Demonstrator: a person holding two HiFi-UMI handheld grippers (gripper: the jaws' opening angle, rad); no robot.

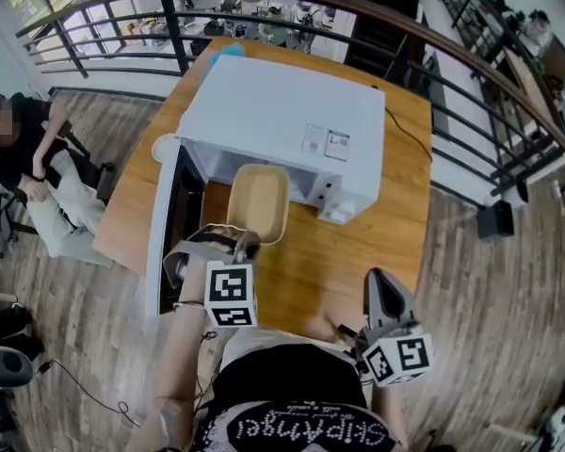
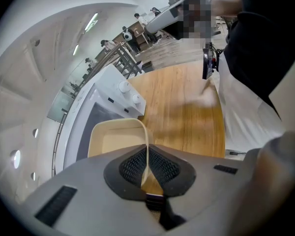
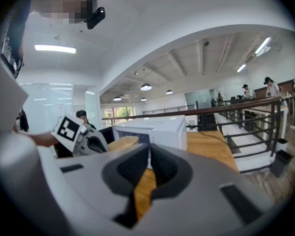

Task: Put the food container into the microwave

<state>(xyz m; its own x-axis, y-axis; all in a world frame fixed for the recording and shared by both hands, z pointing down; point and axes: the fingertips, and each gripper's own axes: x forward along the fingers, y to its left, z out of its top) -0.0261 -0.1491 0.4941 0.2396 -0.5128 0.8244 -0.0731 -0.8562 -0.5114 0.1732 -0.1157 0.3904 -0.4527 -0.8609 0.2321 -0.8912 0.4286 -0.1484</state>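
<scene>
As the beige food container point(image 1: 259, 201) point(image 2: 115, 136) hangs at the mouth of the white microwave point(image 1: 273, 121), its near rim is pinched between the closed fingers of the left gripper point(image 1: 243, 245) point(image 2: 146, 163); the left gripper view shows the thin wall of the rim pressed between the two ribbed pads. The container is empty and open-topped, with its far end toward the oven's opening. Whether that end has crossed the threshold, or whether the base touches the wood, cannot be told. The microwave door point(image 1: 165, 224) stands swung out to the left of the container, and two round knobs point(image 2: 129, 92) sit on the oven's front panel to its right. The microwave stands on a wooden table point(image 1: 358, 262). The right gripper point(image 1: 381, 295) point(image 3: 148, 163) is held over the near edge of the table, well apart from the container, its fingers closed together on nothing, with only bare wood showing below them. Beyond the table, a dark metal railing point(image 1: 358, 8) curves around the platform, and a person point(image 1: 38, 172) sits on the wooden floor side to the left.
</scene>
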